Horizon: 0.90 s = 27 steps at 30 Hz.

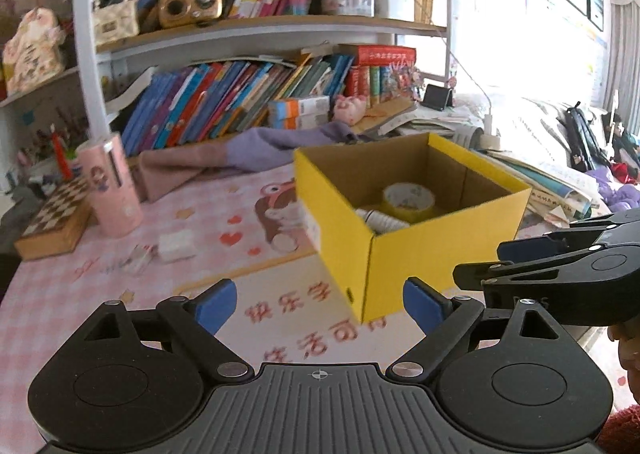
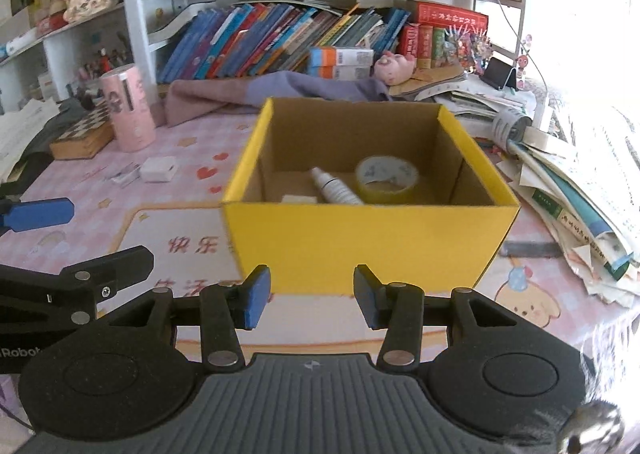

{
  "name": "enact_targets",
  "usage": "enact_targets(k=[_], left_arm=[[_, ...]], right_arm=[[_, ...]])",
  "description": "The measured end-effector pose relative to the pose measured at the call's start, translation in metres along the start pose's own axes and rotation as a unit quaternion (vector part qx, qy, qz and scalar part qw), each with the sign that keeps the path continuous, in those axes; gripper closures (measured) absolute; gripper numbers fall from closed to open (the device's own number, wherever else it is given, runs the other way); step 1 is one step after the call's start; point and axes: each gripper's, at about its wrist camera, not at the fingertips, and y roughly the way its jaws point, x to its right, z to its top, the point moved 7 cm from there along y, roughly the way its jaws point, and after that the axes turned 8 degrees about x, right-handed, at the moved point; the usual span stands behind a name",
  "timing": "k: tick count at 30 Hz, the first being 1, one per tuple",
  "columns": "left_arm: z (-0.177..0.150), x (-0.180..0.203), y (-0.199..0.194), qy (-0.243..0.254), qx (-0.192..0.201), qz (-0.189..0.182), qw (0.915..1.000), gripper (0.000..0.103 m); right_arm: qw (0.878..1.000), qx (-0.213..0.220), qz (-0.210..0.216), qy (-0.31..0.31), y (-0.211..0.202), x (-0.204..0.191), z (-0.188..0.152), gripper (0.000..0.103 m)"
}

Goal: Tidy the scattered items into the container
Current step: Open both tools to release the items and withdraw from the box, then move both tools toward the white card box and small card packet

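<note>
A yellow cardboard box (image 2: 360,242) stands open on the pink desk mat; it also shows in the left wrist view (image 1: 436,250). Inside lie a tape roll (image 2: 386,178), a white bottle (image 2: 336,190) and a small white item (image 2: 298,199). A white box (image 2: 158,169) and a small clear packet (image 2: 124,175) lie on the mat to the left of the yellow box. My right gripper (image 2: 312,296) is open and empty in front of the box's near wall. My left gripper (image 1: 320,304) is open and empty, left of the box's corner.
A pink cylinder (image 2: 128,110) and a chessboard box (image 2: 86,132) stand at the far left. A purple cloth (image 2: 256,92) lies behind the box. Stacked papers and books (image 2: 568,190) crowd the right side. A bookshelf (image 2: 280,38) lines the back.
</note>
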Motion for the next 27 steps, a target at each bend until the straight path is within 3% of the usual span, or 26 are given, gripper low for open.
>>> enact_targets(k=[10, 27], left_arm=[[-0.029, -0.032, -0.03, 0.002, -0.029, 0.021, 0.9994, 0.009], [-0.055, -0.106, -0.077, -0.05, -0.037, 0.105, 0.9925, 0.006]], right_arm=[[0.999, -0.013, 0.028, -0.009, -0.009, -0.051, -0.016, 0.058], [0.994, -0.028, 0.095, -0.049, -0.007, -0.136, -0.024, 0.052]])
